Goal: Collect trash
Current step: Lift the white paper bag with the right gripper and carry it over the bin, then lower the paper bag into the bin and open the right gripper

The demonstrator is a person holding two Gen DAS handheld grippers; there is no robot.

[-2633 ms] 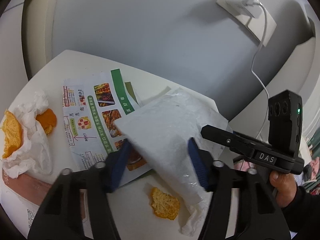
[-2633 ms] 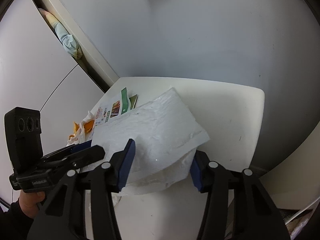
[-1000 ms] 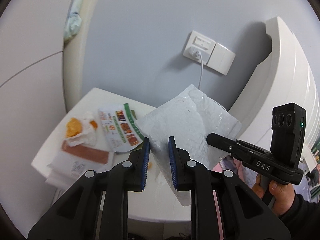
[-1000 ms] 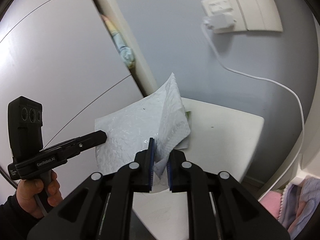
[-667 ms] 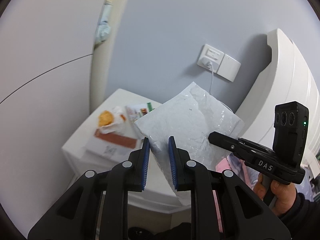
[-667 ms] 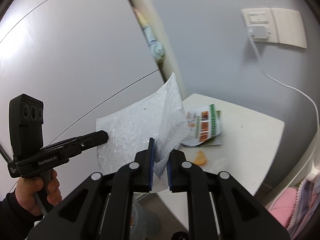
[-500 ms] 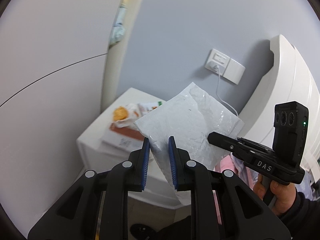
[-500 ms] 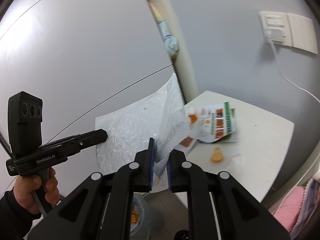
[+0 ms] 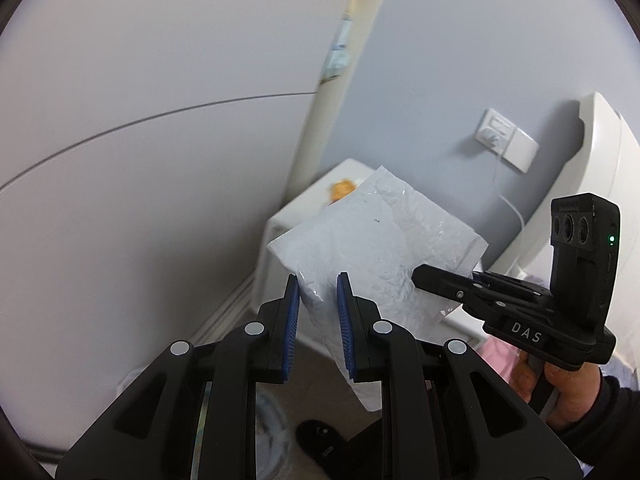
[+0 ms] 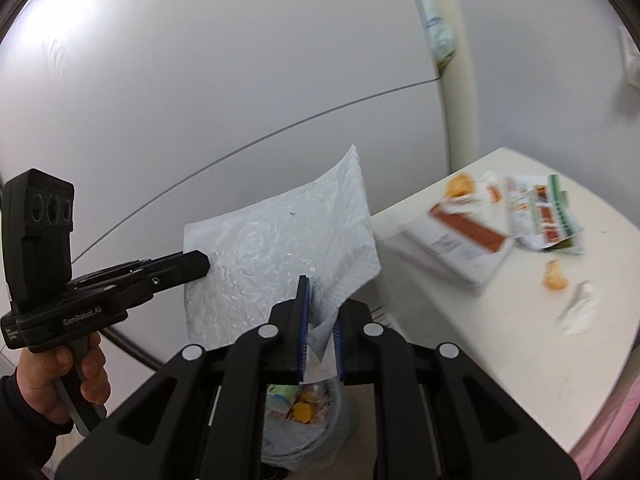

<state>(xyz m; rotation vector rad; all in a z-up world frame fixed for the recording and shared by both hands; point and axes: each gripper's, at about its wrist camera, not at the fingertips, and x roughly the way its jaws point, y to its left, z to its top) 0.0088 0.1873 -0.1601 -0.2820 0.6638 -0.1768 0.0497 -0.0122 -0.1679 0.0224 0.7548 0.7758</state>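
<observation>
Item held: one crinkled white plastic bubble mailer, carried flat in the air between both tools, off the table and above the bin.
Left gripper: blue pads drawn in narrow and clamped on the mailer's near corner.
Right gripper: pads narrow, pinching a folded edge of the same mailer.
Handling, judged: light, soft and floppy; the film looks slick, so it may slide from a shallow pinch. It sags between the holds and is not fragile. The best holds appear to be the doubled edges or corners, where the layers bunch.
Destination, judged: one grey waste bin lined with clear plastic, directly below the right tool, already holding yellow and pale scraps.
Table: one white square side table, beside the bin.
Trash left on table, counted: one printed green-edged food leaflet; one flat white box with a brown stripe; two orange food pieces, one loose and one on wrapping; one crumpled white tissue.
Visibility: the table area is blurred; smaller scraps cannot be counted.
Hands: one dark-sleeved hand on each handle.
</observation>
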